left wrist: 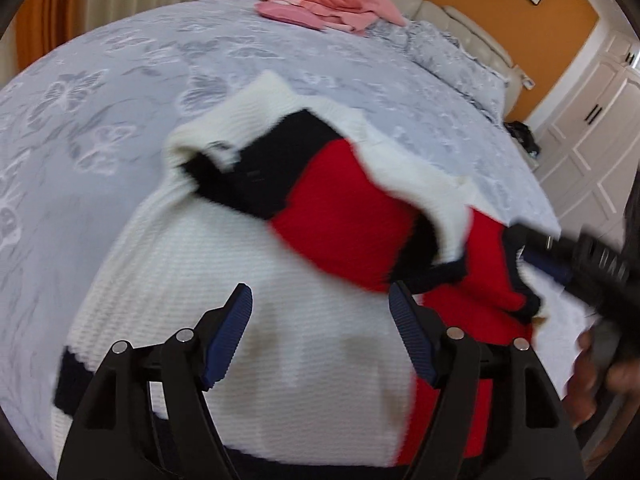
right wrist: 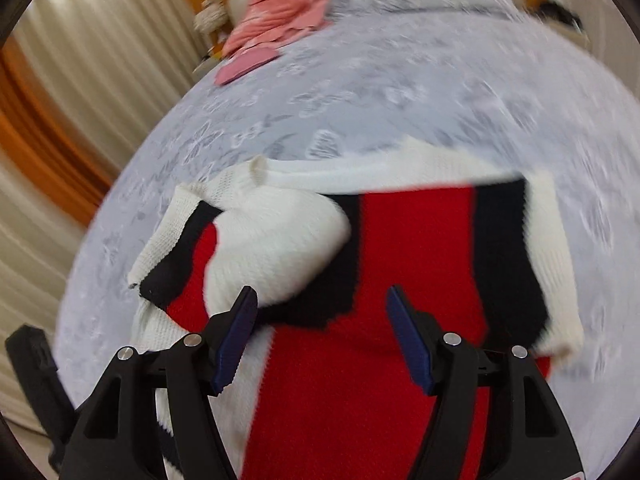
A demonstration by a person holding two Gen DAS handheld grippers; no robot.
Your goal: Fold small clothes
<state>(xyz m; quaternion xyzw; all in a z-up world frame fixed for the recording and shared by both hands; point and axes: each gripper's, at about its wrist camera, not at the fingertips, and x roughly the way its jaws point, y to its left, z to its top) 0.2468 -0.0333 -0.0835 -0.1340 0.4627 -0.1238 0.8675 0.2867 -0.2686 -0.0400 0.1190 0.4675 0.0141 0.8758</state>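
A small knit sweater in white, red and black (left wrist: 256,264) lies on the bed, with its sleeves folded in over the body. It also shows in the right wrist view (right wrist: 416,248). My left gripper (left wrist: 320,308) is open and empty just above the white part. My right gripper (right wrist: 322,308) is open and empty above the red part; a white sleeve (right wrist: 276,248) lies folded across in front of it. The right gripper also shows at the right edge of the left wrist view (left wrist: 516,236), close to the sweater's red edge, blurred.
The bed has a pale grey bedspread with a butterfly pattern (left wrist: 120,92). A pile of pink clothes (left wrist: 332,0) lies at its far end, also in the right wrist view (right wrist: 284,12). Pillows (left wrist: 448,52), white wardrobes (left wrist: 592,128) and curtains (right wrist: 80,80) surround it.
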